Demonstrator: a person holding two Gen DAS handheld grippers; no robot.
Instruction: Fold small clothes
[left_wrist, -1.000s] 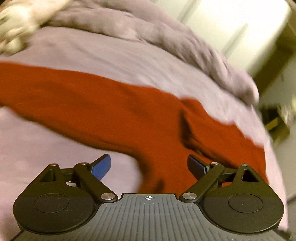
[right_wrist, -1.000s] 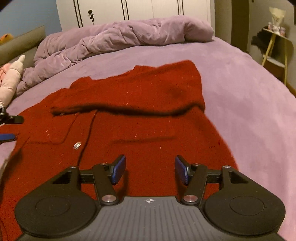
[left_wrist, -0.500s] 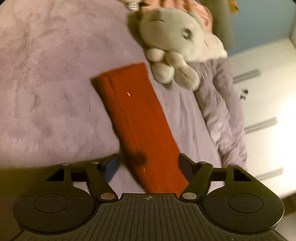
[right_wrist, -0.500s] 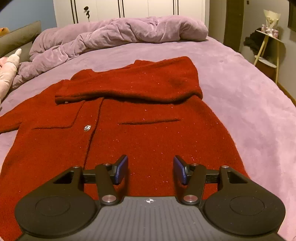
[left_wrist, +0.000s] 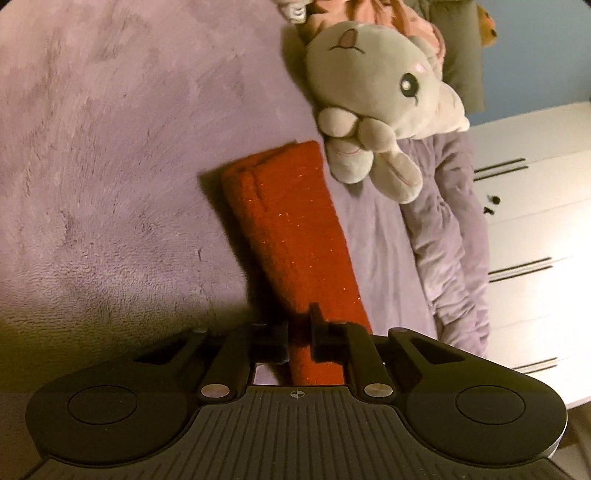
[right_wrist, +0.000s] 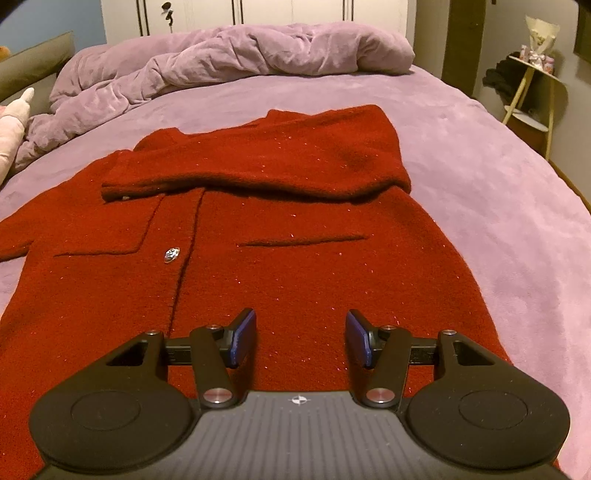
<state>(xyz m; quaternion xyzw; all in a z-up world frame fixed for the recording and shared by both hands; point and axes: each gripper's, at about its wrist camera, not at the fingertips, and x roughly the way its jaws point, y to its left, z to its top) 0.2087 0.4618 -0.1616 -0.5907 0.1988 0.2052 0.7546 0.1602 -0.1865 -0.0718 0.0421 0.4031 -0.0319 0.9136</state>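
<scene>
- Where the left claw (left_wrist: 300, 341) meets the cloth, its fingers are pinched together on the near part of the sleeve (left_wrist: 295, 236), red fabric squeezed between them.
- From that grip the sleeve runs away from the claw across the purple bed (left_wrist: 110, 166), its cuff end lying just short of a grey plush toy (left_wrist: 380, 99).
- The right claw (right_wrist: 301, 339) hovers with its blue-padded fingers (right_wrist: 243, 338) spread apart, holding nothing, above the lower front of the red coat (right_wrist: 295, 258).
- The coat lies flat on the bed, buttoned front up, directly ahead of and below this claw; the other sleeve (right_wrist: 258, 166) is folded across the chest.
- Only the right view shows the whole coat body, its silver button (right_wrist: 171, 254), two pockets and the rumpled purple duvet (right_wrist: 236, 55) beyond.
- Only the left view shows the outstretched sleeve up close, the toy's face and the white wardrobe (left_wrist: 535, 221) behind.
</scene>
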